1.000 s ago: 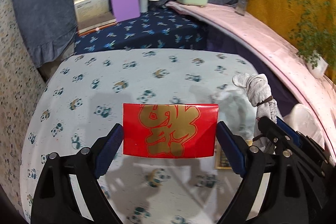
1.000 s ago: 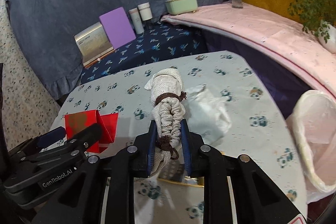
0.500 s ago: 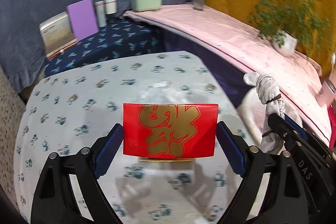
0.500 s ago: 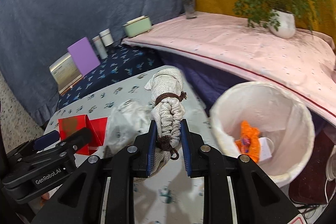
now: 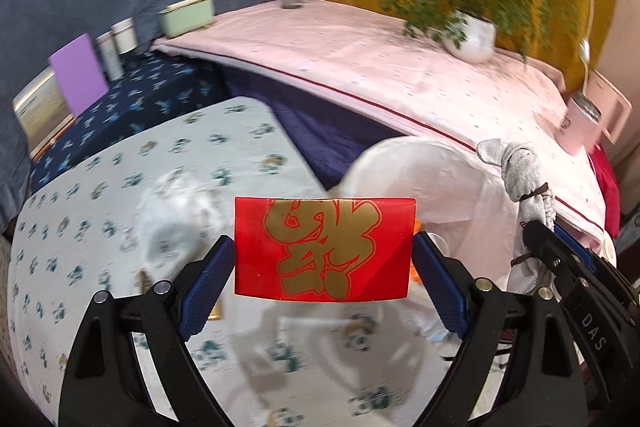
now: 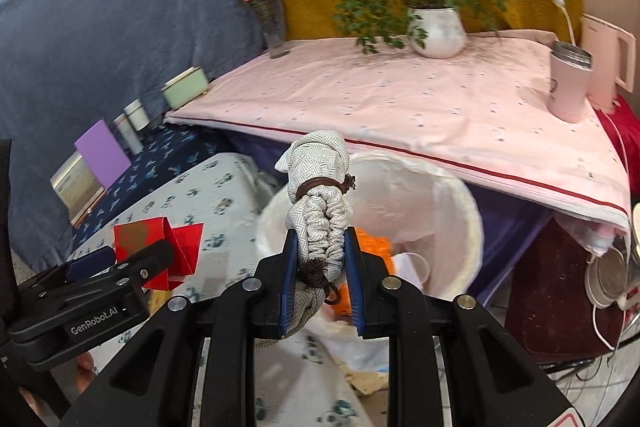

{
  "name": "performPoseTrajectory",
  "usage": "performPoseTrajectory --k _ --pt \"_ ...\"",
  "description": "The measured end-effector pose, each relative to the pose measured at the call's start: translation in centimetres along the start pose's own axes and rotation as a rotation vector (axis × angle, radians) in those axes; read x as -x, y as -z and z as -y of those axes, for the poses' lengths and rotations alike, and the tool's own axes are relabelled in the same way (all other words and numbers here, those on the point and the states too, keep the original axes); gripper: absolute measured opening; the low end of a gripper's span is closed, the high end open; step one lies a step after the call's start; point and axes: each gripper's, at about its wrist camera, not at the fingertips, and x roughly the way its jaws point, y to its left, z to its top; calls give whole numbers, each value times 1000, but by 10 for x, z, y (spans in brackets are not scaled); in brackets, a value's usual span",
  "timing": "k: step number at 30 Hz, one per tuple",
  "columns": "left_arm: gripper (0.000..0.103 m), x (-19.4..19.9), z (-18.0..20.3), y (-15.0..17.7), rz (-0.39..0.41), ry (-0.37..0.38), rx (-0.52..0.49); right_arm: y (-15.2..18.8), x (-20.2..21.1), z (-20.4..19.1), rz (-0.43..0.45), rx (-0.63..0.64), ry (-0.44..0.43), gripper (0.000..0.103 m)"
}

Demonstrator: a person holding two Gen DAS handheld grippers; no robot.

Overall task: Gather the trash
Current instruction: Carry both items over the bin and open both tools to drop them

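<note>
We pinch the red envelope [image 5: 324,249] in the left claw [image 5: 324,267] and the cloth bundle [image 6: 318,211] in the right claw [image 6: 320,275], frame centre, above the lined bin [image 6: 464,211]. Early release risks the light envelope drifting onto the desk [image 5: 80,211].

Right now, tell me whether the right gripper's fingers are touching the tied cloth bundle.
Touching. In the right wrist view, both blue pads of the right gripper press against the sides of the cloth bundle, with no gap on either side.
</note>
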Motion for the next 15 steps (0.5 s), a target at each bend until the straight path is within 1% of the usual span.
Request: performPoseTrajectory --k 3,8,15 --pt "85 -11 24 -4 -12 24 -34 0 0 21 1 -32 25 21" --pt "85 -29 55 -11 -27 52 -83 -1 -4 46 -1 -69 52 21" --pt "85 -49 79 -16 -49 77 -114 1 -12 65 -12 -95 67 22"
